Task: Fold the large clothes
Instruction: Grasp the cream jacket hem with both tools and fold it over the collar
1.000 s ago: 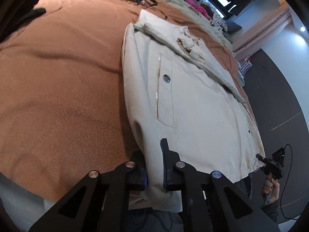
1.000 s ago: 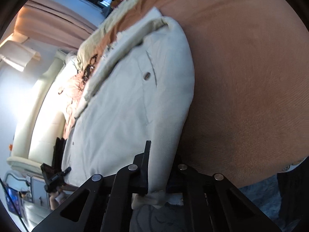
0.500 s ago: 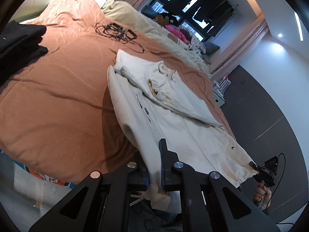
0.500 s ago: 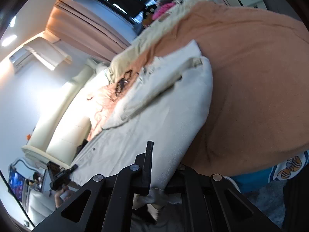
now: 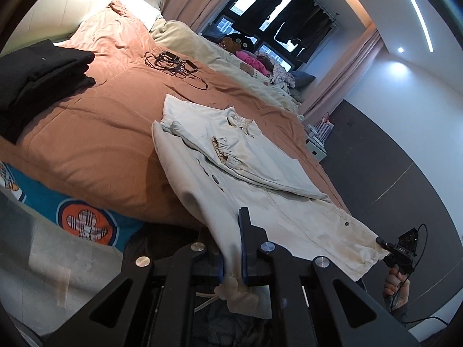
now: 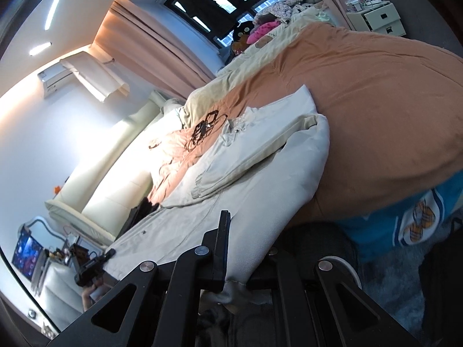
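Note:
A cream jacket (image 5: 260, 179) lies front up on the orange-brown bed cover (image 5: 86, 133), both sleeves folded across its chest. My left gripper (image 5: 231, 260) is shut on one corner of the jacket's hem, which is lifted off the bed's edge. A scrap of hem hangs below the fingers. In the right wrist view the jacket (image 6: 260, 173) runs away from my right gripper (image 6: 246, 248), which is shut on the other hem corner. Each gripper shows in the other's view: the right one (image 5: 402, 248) in a hand, the left one (image 6: 92, 266) at the lower left.
Folded black clothes (image 5: 37, 75) sit at the bed's far left, and a tangle of black cables (image 5: 173, 63) lies beyond the jacket. A blue patterned sheet (image 5: 72, 211) shows under the cover's edge. A white bedside cabinet (image 6: 379, 20) stands by the dark wall.
Both grippers have risen and drawn back from the bed, lifting the jacket's hem off the cover. Much more of the bed and room has come into view.

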`<state>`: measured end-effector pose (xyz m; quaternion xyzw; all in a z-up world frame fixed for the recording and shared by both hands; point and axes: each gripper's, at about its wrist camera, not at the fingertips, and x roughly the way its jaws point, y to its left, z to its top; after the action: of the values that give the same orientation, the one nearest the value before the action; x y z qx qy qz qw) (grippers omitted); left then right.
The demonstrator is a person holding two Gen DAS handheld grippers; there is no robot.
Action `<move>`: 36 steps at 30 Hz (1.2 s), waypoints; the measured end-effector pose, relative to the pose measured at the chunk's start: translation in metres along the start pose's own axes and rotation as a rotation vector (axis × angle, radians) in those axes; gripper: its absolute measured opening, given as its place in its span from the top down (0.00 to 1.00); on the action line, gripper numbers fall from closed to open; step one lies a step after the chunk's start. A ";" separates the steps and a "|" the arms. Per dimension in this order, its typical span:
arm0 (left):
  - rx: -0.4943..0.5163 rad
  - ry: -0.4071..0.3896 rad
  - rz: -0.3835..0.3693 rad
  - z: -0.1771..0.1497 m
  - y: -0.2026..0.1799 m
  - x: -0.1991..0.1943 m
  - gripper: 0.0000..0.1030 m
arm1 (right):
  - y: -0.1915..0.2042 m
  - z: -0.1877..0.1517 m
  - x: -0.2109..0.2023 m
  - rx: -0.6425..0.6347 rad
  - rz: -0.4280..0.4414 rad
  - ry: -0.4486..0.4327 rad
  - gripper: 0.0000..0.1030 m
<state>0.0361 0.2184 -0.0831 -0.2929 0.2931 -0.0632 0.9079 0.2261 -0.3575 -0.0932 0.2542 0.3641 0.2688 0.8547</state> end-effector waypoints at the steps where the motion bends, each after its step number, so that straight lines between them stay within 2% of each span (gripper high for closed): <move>1: 0.000 -0.006 0.001 -0.004 -0.001 -0.005 0.90 | 0.002 -0.005 -0.004 -0.007 -0.002 0.002 0.92; 8: -0.004 -0.010 0.012 -0.018 -0.002 -0.013 0.90 | 0.005 -0.018 -0.011 -0.031 0.002 -0.002 0.92; 15: 0.007 -0.049 0.001 -0.005 -0.005 -0.005 0.90 | 0.003 -0.003 0.003 -0.019 0.012 -0.023 0.92; 19: -0.029 -0.078 -0.029 0.017 -0.002 0.004 0.90 | 0.005 0.016 0.008 0.013 0.038 -0.084 0.92; 28: 0.025 -0.105 -0.035 0.065 -0.013 0.026 0.90 | 0.025 0.056 0.026 -0.037 0.039 -0.158 0.92; 36: 0.046 -0.118 -0.030 0.128 -0.024 0.062 0.90 | 0.026 0.102 0.058 -0.018 0.028 -0.195 0.92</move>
<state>0.1613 0.2442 -0.0157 -0.2794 0.2331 -0.0662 0.9291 0.3302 -0.3257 -0.0429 0.2763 0.2733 0.2579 0.8846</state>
